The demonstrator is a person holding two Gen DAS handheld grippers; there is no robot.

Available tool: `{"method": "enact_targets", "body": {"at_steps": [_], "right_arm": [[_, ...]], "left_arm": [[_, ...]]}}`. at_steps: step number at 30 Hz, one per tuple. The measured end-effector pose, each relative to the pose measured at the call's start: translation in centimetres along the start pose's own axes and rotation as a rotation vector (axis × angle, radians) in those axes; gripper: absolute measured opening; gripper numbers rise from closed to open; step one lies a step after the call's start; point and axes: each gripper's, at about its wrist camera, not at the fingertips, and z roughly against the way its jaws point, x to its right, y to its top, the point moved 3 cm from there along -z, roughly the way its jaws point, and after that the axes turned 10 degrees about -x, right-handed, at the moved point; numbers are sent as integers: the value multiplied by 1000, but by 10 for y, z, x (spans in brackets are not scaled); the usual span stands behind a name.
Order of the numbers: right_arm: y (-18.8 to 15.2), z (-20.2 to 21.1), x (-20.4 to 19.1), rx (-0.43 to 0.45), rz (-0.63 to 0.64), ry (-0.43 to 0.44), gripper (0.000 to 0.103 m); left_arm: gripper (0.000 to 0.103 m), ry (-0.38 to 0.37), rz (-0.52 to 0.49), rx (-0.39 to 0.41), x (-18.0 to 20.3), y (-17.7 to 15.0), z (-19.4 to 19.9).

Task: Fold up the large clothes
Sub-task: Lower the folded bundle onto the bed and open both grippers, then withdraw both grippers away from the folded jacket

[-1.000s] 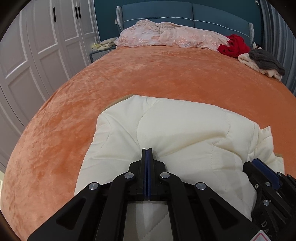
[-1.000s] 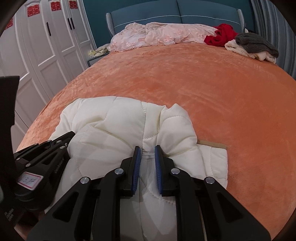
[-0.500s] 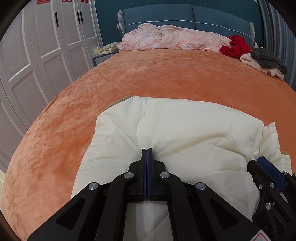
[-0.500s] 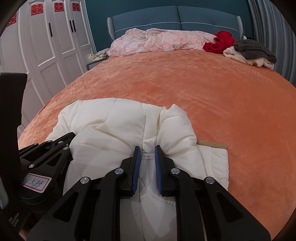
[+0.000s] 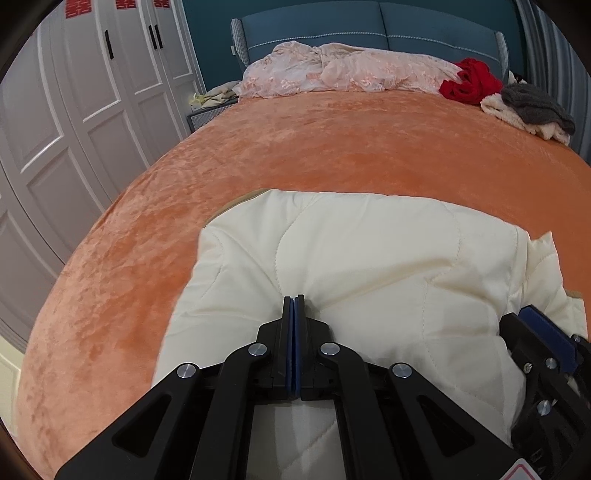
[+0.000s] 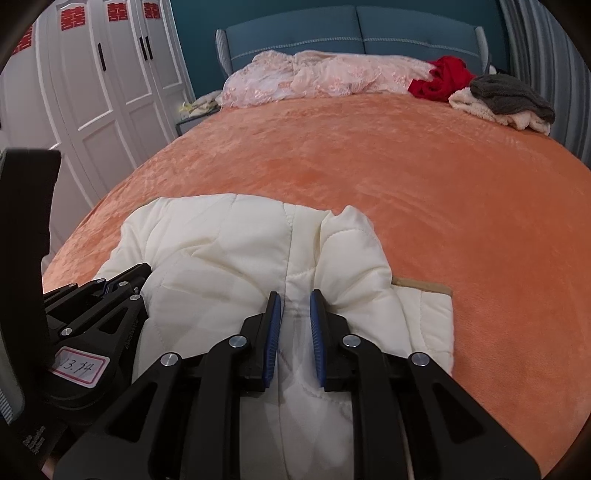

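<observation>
A cream quilted jacket [image 5: 369,258] lies bunched on the near part of an orange bedspread [image 5: 332,155]. My left gripper [image 5: 294,300] is shut, its blue pads pressed together on a pinch of the jacket's near edge, where the fabric puckers. My right gripper [image 6: 295,295] is shut on a thicker fold of the same jacket [image 6: 221,251], which fills the narrow gap between its pads. Each gripper shows in the other's view: the right gripper [image 5: 543,332] at the jacket's right side, the left gripper [image 6: 122,282] at its left side.
At the head of the bed lie a pink lace quilt [image 6: 325,75], a red garment [image 6: 441,79] and a grey and cream pile [image 6: 509,99]. A blue headboard [image 6: 351,29] stands behind, white wardrobe doors [image 6: 92,92] to the left. A tan strip [image 6: 421,284] peeks from under the jacket.
Both grippers keep their hold on the jacket. The views have tilted slightly; in the left wrist view the right gripper has slid a little toward the lower right corner.
</observation>
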Motion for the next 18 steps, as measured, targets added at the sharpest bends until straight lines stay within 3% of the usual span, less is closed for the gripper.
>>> {"method": "enact_targets", "body": {"at_steps": [6, 11, 15, 18], "right_arm": [[-27, 71, 4, -50, 41, -9, 17], [-69, 72, 18, -169, 57, -58, 17], [-76, 85, 26, -185, -19, -25, 20], [-81, 112, 23, -168, -26, -31, 20]], "left_arm": [[9, -88, -4, -3, -27, -32, 59], [10, -109, 27, -51, -38, -72, 76], [10, -53, -14, -44, -30, -92, 86], [10, -99, 30, -84, -39, -100, 98]]}}
